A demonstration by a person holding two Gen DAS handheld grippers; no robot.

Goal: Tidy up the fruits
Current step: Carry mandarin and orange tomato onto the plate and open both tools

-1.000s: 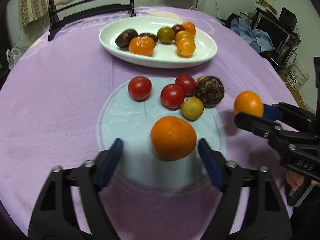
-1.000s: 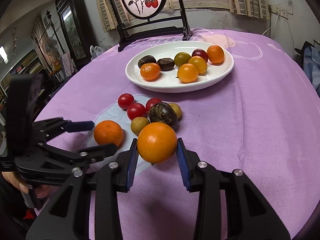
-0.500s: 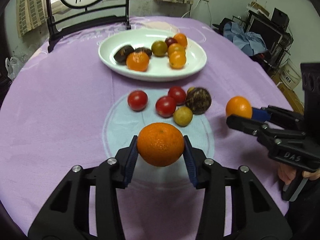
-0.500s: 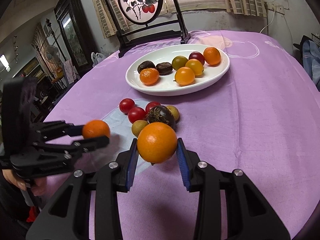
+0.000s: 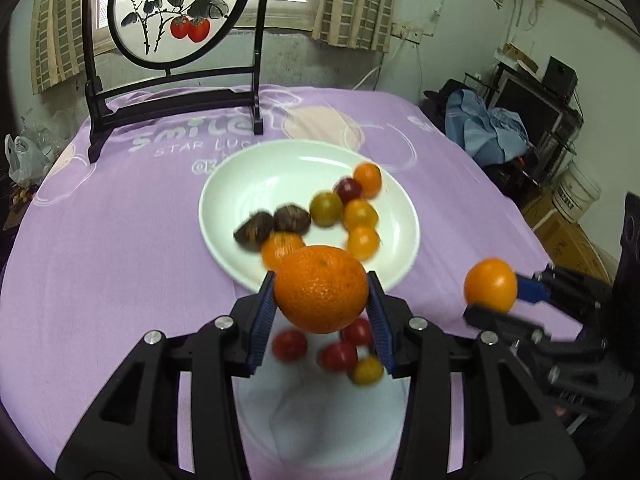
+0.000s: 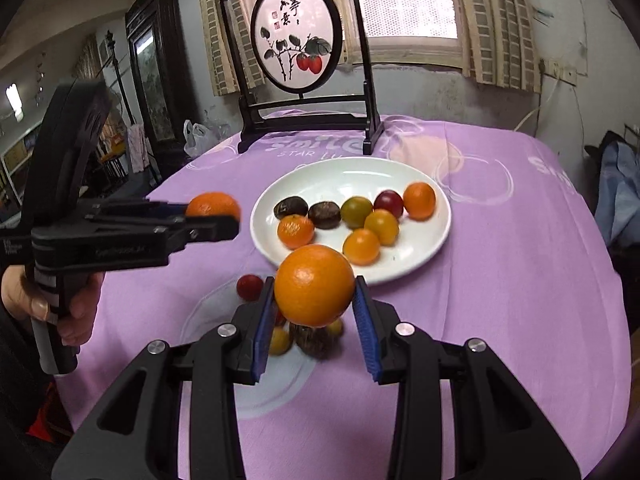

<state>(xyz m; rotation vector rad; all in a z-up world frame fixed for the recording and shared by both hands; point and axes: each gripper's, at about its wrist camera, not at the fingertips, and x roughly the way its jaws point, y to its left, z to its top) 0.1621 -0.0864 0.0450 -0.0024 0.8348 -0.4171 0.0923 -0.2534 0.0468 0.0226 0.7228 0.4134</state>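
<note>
My left gripper (image 5: 322, 320) is shut on a rough-skinned tangerine (image 5: 322, 288) and holds it in the air just short of the white oval plate (image 5: 248, 184). My right gripper (image 6: 316, 320) is shut on a smooth orange (image 6: 314, 285), also lifted; it shows in the left wrist view (image 5: 490, 285) to the right. The plate holds several small fruits: orange ones, a dark red one, an olive one, two dark brown ones. Red cherry tomatoes (image 5: 290, 345) and a yellow fruit (image 5: 367, 370) lie on the cloth below my left gripper.
A dark brown round fruit (image 6: 314, 340) lies under my right gripper. A painted round screen on a black stand (image 5: 176, 92) stands at the table's far edge. The purple tablecloth (image 6: 520, 280) covers the round table. Furniture and a bucket stand beyond the right edge.
My left gripper closed on the tangerine, lifted it off the cloth and carried it toward the plate. My right gripper rose with its orange and also moved toward the plate.
</note>
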